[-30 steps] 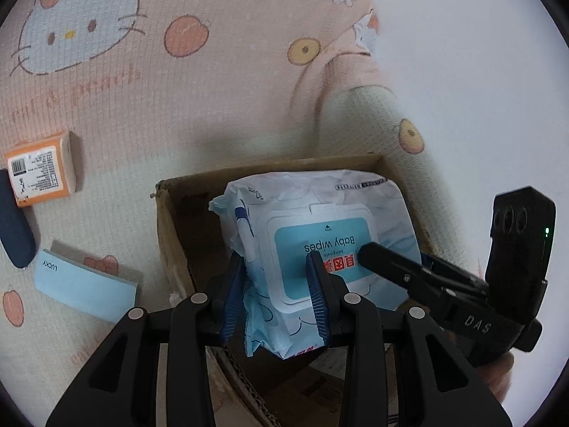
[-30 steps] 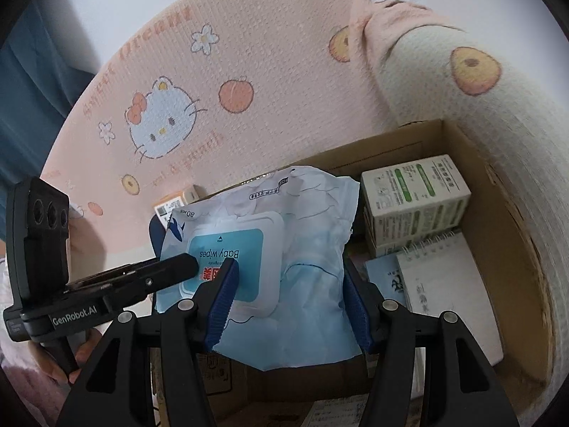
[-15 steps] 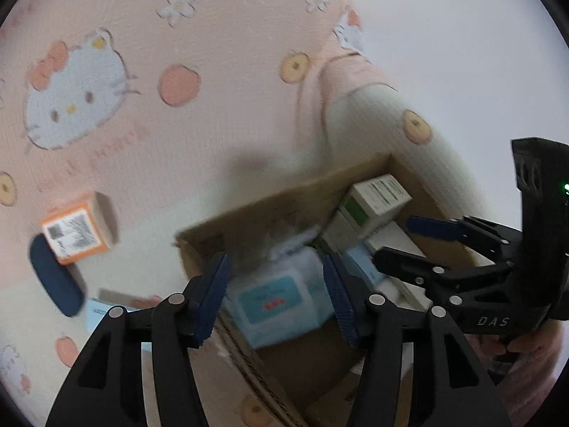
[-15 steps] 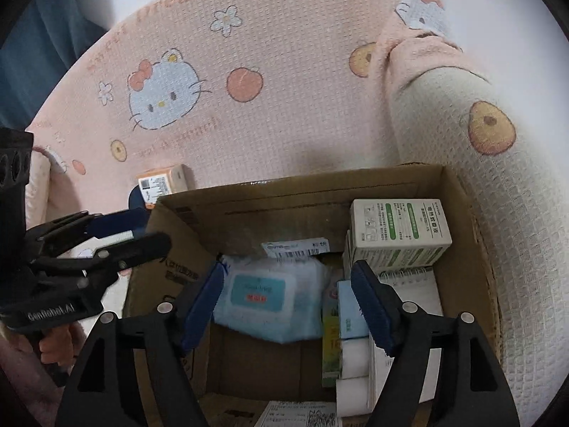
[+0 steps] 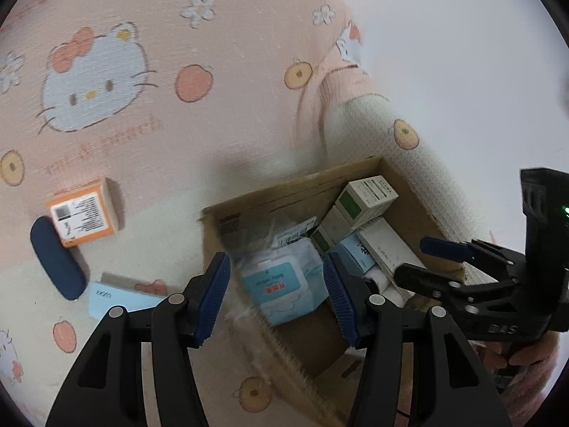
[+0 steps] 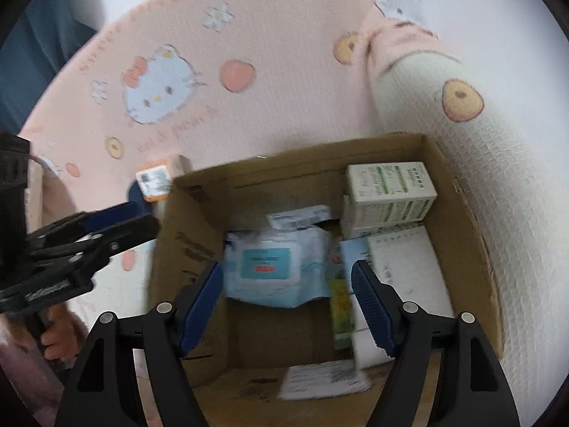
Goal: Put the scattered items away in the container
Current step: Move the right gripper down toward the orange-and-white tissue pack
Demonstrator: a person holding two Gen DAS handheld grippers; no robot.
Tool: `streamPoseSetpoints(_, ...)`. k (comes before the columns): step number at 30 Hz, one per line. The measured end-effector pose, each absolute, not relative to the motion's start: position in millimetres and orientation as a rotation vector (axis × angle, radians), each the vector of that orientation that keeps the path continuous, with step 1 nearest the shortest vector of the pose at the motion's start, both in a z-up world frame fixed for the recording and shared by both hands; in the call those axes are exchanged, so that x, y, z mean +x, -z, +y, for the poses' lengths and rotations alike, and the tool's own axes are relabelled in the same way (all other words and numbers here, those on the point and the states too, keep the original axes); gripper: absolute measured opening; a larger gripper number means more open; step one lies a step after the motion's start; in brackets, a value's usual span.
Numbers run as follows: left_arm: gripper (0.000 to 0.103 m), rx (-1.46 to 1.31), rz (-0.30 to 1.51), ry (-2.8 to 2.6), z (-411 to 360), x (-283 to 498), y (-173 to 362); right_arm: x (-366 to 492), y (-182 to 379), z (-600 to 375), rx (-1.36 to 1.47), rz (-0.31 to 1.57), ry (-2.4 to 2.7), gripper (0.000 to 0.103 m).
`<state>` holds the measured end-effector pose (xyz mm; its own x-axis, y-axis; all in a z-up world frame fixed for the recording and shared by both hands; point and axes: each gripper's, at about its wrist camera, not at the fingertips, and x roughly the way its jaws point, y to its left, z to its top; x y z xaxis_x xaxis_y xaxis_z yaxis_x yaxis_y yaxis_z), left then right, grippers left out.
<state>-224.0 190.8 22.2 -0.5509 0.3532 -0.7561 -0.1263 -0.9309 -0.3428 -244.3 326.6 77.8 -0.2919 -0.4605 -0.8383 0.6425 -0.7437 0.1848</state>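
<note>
A cardboard box [image 6: 199, 227] stands on the pink patterned blanket; it also shows in the left wrist view [image 5: 249, 210]. The blue baby wipes pack [image 6: 275, 267] lies inside the box, seen too in the left wrist view [image 5: 281, 284]. My left gripper [image 5: 275, 297] is open and empty above the box's left wall. My right gripper [image 6: 286, 306] is open and empty above the box. On the blanket left of the box lie an orange box [image 5: 83, 213], a dark blue case [image 5: 57, 258] and a light blue card [image 5: 117, 299].
Inside the box are green-and-white cartons [image 6: 389, 192], a white notebook [image 6: 405, 267], a yellow-green pack [image 6: 341, 315] and a paper sheet [image 6: 323, 379]. A rolled cream blanket [image 6: 498, 185] presses against the box's right side.
Both grippers let go of the wipes pack, which dropped into the box. Both then opened wide and rose away from it.
</note>
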Motion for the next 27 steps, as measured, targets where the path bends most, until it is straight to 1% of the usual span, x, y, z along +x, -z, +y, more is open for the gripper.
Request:
streamPoseSetpoints(3, 0.059, -1.302, -0.386, -2.527, 167.1, -205.6, -22.1, -212.8, -86.2, 318.7, 1.216, 0.247, 2.092, 0.078)
streamPoseSetpoints(6, 0.059, -1.293, -0.378, -2.578, 140.7, -184.0, -17.5, -183.5, -86.0, 300.8, 1.202, 0.38, 2.138, 0.078)
streamPoseSetpoints(9, 0.059, -1.303, -0.369, -2.618, 113.7, -165.8, -10.9, -162.7, -85.8, 285.1, 1.203, 0.434, 2.131, 0.078)
streamPoseSetpoints(12, 0.059, -1.304, -0.399, -2.623, 86.1, -151.5, -1.7, -148.9, -85.5, 276.2, 1.206, 0.421, 2.145, 0.078)
streamPoseSetpoints(18, 0.06, -1.327, -0.44, -2.628, 43.7, -147.9, 15.2, -133.0, -81.7, 248.9, 1.218, 0.312, 2.163, 0.079)
streamPoseSetpoints(24, 0.06, -1.347, -0.665, -2.627, -13.1, -153.4, 35.1, -135.0, -65.4, 193.4, 1.261, 0.312, 2.072, 0.079)
streamPoseSetpoints(27, 0.06, -1.37, -0.732, -2.598, -33.8, -161.8, 46.6, -140.1, -56.4, 164.2, 1.269, 0.298, 2.034, 0.079)
